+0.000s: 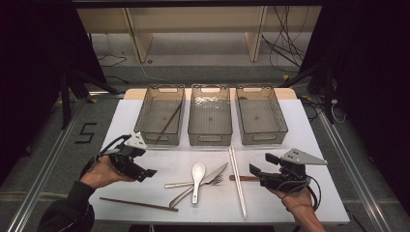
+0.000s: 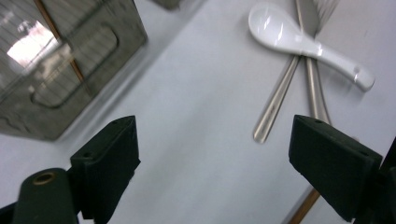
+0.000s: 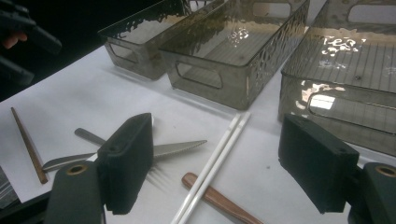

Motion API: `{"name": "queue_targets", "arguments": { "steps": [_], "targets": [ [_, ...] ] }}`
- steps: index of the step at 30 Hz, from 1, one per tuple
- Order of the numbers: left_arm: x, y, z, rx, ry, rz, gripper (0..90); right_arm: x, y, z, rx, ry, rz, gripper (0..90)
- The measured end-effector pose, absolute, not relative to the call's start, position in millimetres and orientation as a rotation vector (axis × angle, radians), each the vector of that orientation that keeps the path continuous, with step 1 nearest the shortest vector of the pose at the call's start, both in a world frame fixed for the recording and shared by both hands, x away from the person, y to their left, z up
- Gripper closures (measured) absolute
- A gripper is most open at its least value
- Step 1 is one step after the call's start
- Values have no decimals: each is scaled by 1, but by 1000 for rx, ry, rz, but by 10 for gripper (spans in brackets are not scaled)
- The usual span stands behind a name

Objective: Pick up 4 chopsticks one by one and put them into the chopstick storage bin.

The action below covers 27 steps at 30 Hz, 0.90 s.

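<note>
My left gripper [image 1: 141, 167] hovers open over the table's left front, nothing between its jaws [image 2: 219, 163]. My right gripper [image 1: 262, 164] is open too at the right front [image 3: 219, 168]. Between them lie a white spoon [image 1: 197, 174] [image 2: 299, 37], a knife [image 1: 216, 172] [image 3: 173, 149], a fork [image 1: 193, 190] and a pair of white chopsticks [image 1: 237, 179] [image 3: 215, 158]. A brown handle [image 1: 241, 178] [image 3: 219, 198] lies under the white chopsticks, just below my right jaws. One brown chopstick [image 1: 138, 204] [image 3: 28, 144] rests near the front edge.
Three translucent grey bins stand in a row at the back: left bin [image 1: 140, 116] with a brown chopstick [image 1: 169, 121] [image 2: 60, 51] inside, middle bin [image 1: 210, 140], right bin [image 1: 281, 118]. Beyond the table are floor cables and dark stands.
</note>
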<state>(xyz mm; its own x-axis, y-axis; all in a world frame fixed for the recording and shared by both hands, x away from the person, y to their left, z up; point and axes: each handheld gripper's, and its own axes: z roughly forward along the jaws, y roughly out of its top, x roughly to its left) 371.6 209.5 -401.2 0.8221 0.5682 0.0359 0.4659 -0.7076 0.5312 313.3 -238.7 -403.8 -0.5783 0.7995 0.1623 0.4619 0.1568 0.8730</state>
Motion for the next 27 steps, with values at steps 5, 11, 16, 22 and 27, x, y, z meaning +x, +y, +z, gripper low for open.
{"name": "queue_targets", "arguments": {
  "steps": [5,11,16,22,27],
  "targets": [
    [364,208,-412,2563,726,231,157,314,-238,-404,1203,2106,1390,275],
    [356,208,-415,2601,686,203,160,314,-238,-404,1209,2109,1385,274],
    [347,207,-418,2656,638,196,160,314,-238,-405,1209,2110,1384,275],
    [344,207,-422,2670,621,196,162,314,-238,-405,1206,2110,1380,275],
    [340,207,-427,2673,622,201,166,314,-238,-405,1208,2108,1381,275]
  ]
}}
